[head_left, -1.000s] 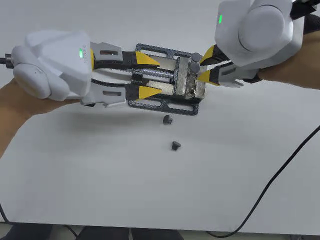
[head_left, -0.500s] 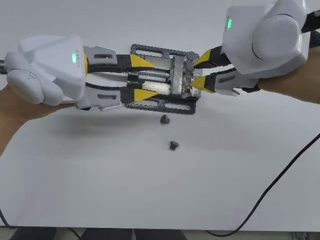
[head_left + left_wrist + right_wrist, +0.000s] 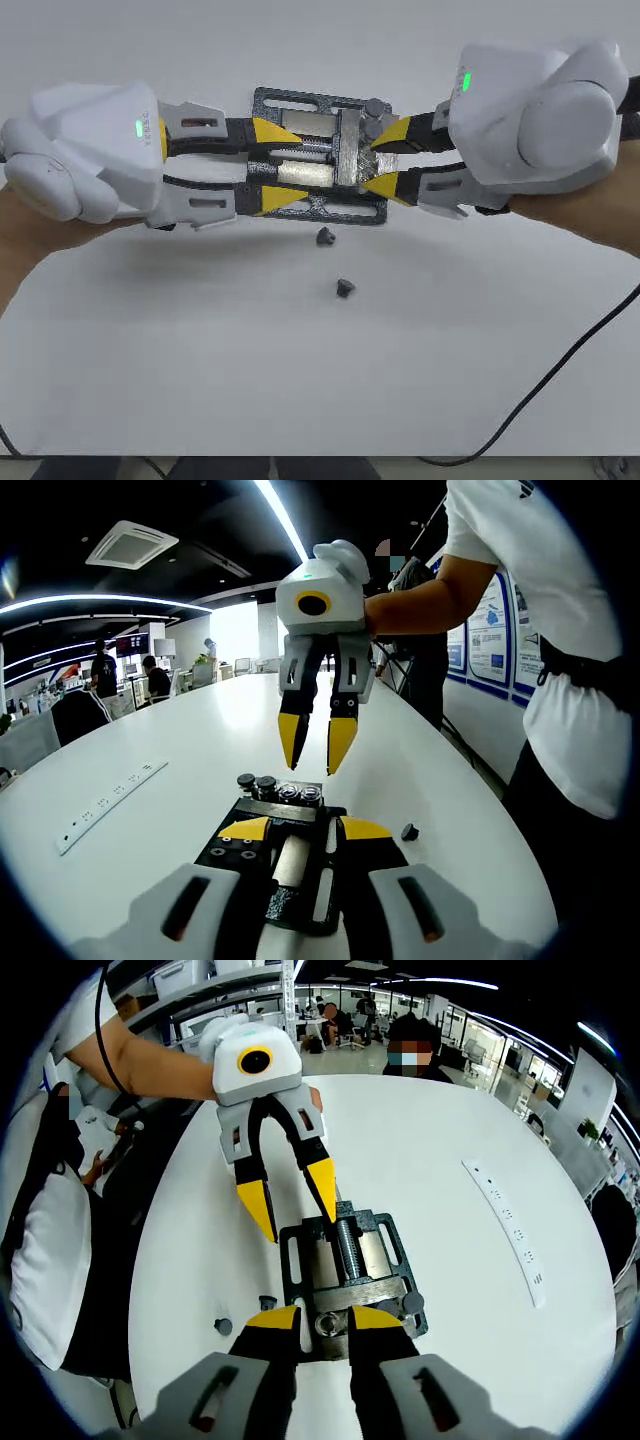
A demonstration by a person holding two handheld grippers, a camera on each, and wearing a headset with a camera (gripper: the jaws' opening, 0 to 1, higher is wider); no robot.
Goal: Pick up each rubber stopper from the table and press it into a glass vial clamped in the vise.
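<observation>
Looking down, I have my left gripper and my right gripper facing each other over the vise, which sits out on the white tabletop, well back from its near edge. My left gripper's jaws are spread wide with nothing in them. Their yellow tips straddle the screw end of the vise, one on either side. My right gripper's jaws are parted too and carry nothing. Their tips sit at the clamping end, just above the row of vials.

In the left gripper view the glass vials stand upright in a line across the vise, beyond my own jaw tips. The two at the left of the row wear dark rubber stoppers, and the two beside them show open glass mouths. The right gripper hangs over that row with a clear gap between its tips.

In the right gripper view an open vial mouth lies between my own tips, with the left gripper open above the screw.

Two stoppers lie loose on the tabletop between the vise and the near edge: one loose stopper just beside the vise base, another stopper closer to me. A black cable crosses the near right corner.
</observation>
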